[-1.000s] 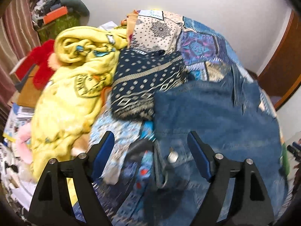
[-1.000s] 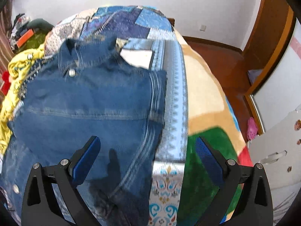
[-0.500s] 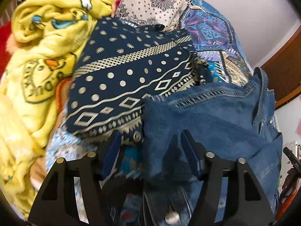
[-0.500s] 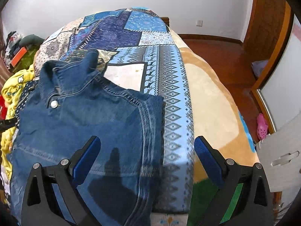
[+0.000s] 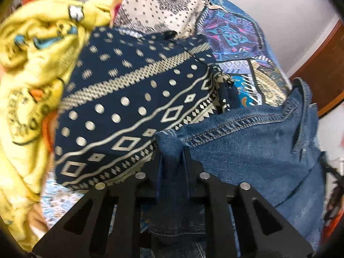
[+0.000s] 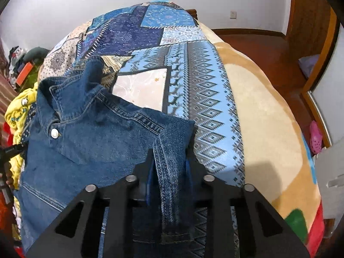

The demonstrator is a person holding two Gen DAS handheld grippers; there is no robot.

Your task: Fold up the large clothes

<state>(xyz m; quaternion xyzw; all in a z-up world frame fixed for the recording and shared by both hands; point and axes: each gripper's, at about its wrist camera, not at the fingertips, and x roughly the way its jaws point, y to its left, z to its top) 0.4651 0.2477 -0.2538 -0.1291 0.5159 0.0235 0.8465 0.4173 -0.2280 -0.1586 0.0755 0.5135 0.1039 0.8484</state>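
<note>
A blue denim jacket [image 5: 258, 150] lies spread on the bed, collar away from me, with a metal snap button [image 6: 54, 132] showing. In the left wrist view my left gripper [image 5: 172, 152] has its jaws closing, and a fold of denim at the jacket's left shoulder corner is pinched between the pads. In the right wrist view the jacket [image 6: 96, 142] fills the left half. My right gripper [image 6: 171, 150] is also closing its jaws, with the right shoulder corner of the denim squeezed between them.
A navy garment with cream dots and diamonds [image 5: 129, 107] lies beside the jacket, and a crumpled yellow blanket [image 5: 28, 75] is left of it. A blue patchwork bedspread [image 6: 204, 107] and a beige blanket [image 6: 268, 118] cover the bed. Wooden floor and a pink shoe [image 6: 315, 137] lie beyond the bed's right edge.
Both grippers have come down and forward onto the jacket's shoulder corners. Their wide-open jaws have closed in, each gathering a fold of denim.
</note>
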